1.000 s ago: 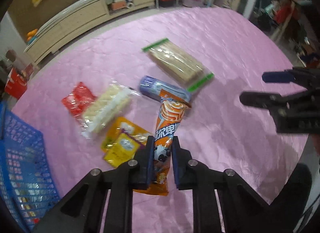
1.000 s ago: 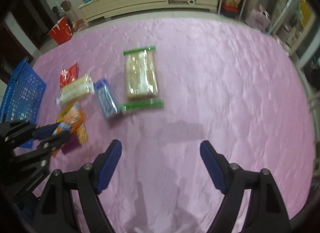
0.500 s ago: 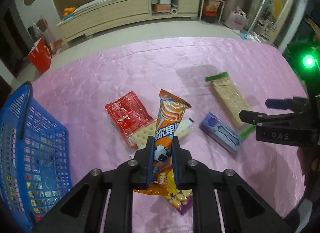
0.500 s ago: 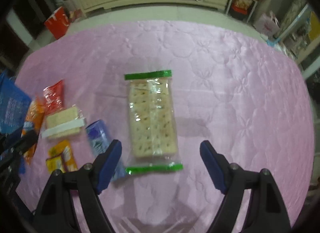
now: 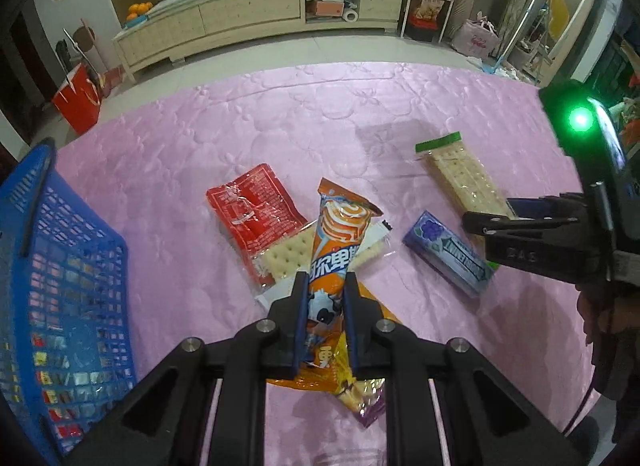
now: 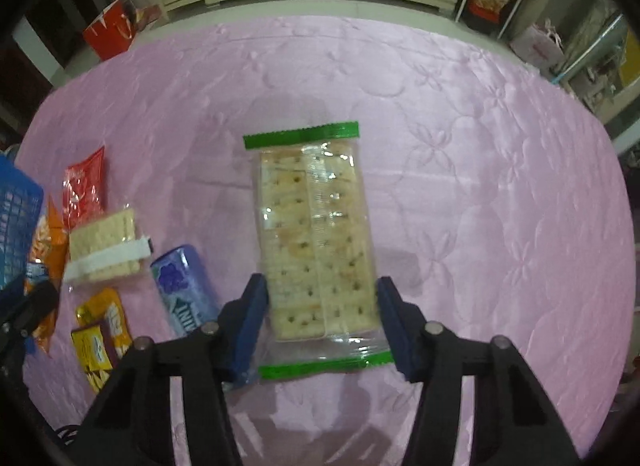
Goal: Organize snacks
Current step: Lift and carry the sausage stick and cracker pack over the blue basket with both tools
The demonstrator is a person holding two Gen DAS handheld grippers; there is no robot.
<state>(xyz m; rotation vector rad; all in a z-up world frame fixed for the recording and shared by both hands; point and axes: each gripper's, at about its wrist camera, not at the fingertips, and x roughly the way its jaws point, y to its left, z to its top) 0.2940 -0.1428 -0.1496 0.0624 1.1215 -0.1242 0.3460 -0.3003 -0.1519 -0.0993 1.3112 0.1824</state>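
— Status? The left gripper (image 5: 324, 306) has its jaws clamped on the orange cone-shaped wrapper (image 5: 334, 250); the blue plastic basket (image 5: 60, 286) sits beside it.

— The right gripper (image 6: 320, 318) has its jaws closing astride the clear green-edged cracker pack (image 6: 316, 242) on the pink counter (image 6: 480, 185); advise centring before lifting.

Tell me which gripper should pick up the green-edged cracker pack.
Right. The right gripper straddles the cracker pack, jaws closing around its near end. The left gripper is shut on the orange ice-cream wrapper, so it is occupied.
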